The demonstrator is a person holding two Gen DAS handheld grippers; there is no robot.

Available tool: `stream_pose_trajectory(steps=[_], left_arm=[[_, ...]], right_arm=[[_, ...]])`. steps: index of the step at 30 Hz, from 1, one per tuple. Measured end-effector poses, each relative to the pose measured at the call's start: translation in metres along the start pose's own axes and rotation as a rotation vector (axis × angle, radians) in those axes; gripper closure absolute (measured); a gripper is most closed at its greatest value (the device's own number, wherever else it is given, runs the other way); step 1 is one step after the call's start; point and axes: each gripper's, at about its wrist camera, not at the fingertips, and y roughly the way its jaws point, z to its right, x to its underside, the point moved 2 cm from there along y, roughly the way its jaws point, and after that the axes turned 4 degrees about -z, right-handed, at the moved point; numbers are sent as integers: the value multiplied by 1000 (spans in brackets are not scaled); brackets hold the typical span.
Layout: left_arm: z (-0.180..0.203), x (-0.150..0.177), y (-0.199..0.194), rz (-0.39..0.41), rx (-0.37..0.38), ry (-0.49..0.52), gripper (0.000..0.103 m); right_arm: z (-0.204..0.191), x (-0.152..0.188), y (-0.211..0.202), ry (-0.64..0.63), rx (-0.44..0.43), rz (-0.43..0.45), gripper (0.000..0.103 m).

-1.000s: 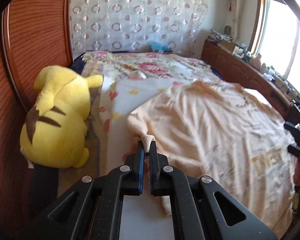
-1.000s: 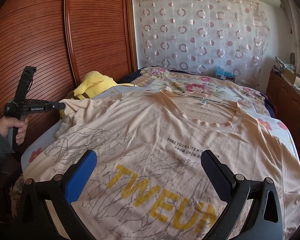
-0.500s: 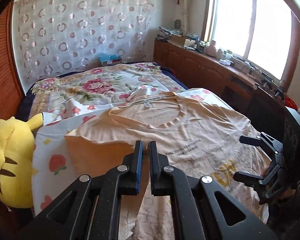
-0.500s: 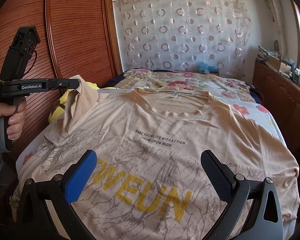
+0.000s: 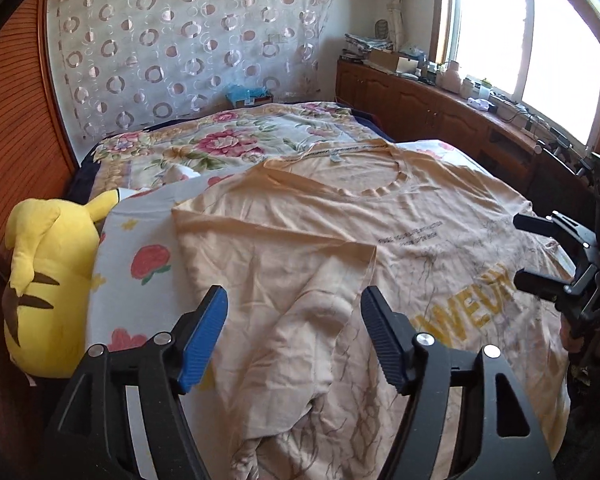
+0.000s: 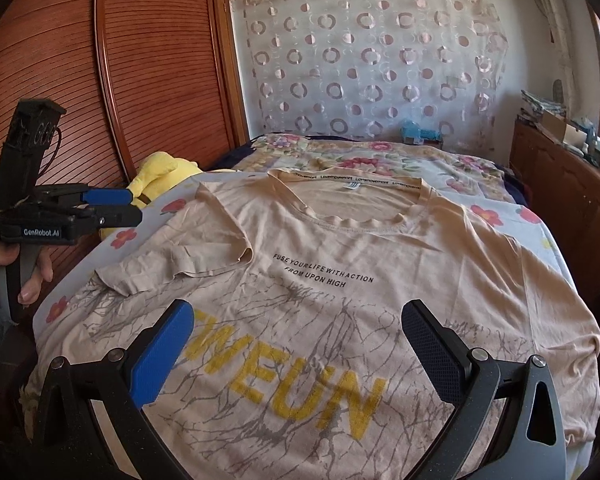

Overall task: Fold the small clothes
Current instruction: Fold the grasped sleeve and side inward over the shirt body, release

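Note:
A peach T-shirt [image 6: 380,248] with yellow letters lies face up on the bed, collar toward the far curtain. Its left sleeve [image 6: 188,260] is folded inward onto the chest. In the left wrist view that sleeve [image 5: 312,304] rests on the shirt [image 5: 280,232] under my left gripper [image 5: 294,320], whose jaws are opening and do not touch the cloth. Seen from the right wrist, the left gripper [image 6: 134,206] hovers left of the sleeve in a person's hand. My right gripper [image 6: 296,320] hangs open over the yellow print, holding nothing, and also shows at the shirt's right side [image 5: 518,250].
A yellow plush toy [image 5: 48,280] lies at the bed's left edge against the ribbed wooden wardrobe doors [image 6: 140,80]. A floral sheet [image 5: 148,248] covers the bed. A wooden cabinet [image 5: 440,112] loaded with clutter runs under the window on the right.
The left gripper carried the sleeve from the bed's left edge over onto the shirt front, then opened and let it drop there. The right gripper stayed open over the print.

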Motion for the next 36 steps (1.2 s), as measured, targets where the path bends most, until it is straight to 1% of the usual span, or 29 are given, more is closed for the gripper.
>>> stream_pose_trajectory(steps=[3,6,8,10,12,15,20,21,23,25,27,32,34,36], left_arm=[[-7,22,6,-42,-13,-21,31],[-5,45,12,-79,-29,-22,31],[0,56,15,-89,-31,-20,31],[6,63,14,-85,-45,-17,31],[11,67,10,-68,-48,-15,31],[22,70,-1,-34,-19,-14,31],[35,70,-18,24,-25,-13,31],[36,69,-21,36,-20,-16,32],[38,68,-26,58,-5,-16,40],[38,67,-23,48,-4,-19,50],[37,67,-14,24,-6,-18,54],[26,67,14,-56,-63,-26,54],[21,66,19,-63,-81,-38,54],[14,64,22,-64,-78,-56,54]], right_arm=[[1,2,3,-15,-4,-9,0],[1,3,8,-19,-18,-34,0],[-2,6,11,-29,-32,-60,0],[-6,8,14,-47,-27,-74,1],[-7,10,15,-53,-35,-86,1],[-10,10,15,-61,-35,-97,1],[-15,15,10,-92,-26,-111,1],[-16,17,7,-99,-21,-112,1],[-16,22,2,-105,-15,-113,1],[-15,26,-4,-102,-19,-116,1],[-14,31,-9,-100,-16,-122,1],[-7,37,-19,-101,-1,-136,1],[-6,37,-19,-105,4,-142,1],[-4,37,-20,-97,-1,-142,1]])
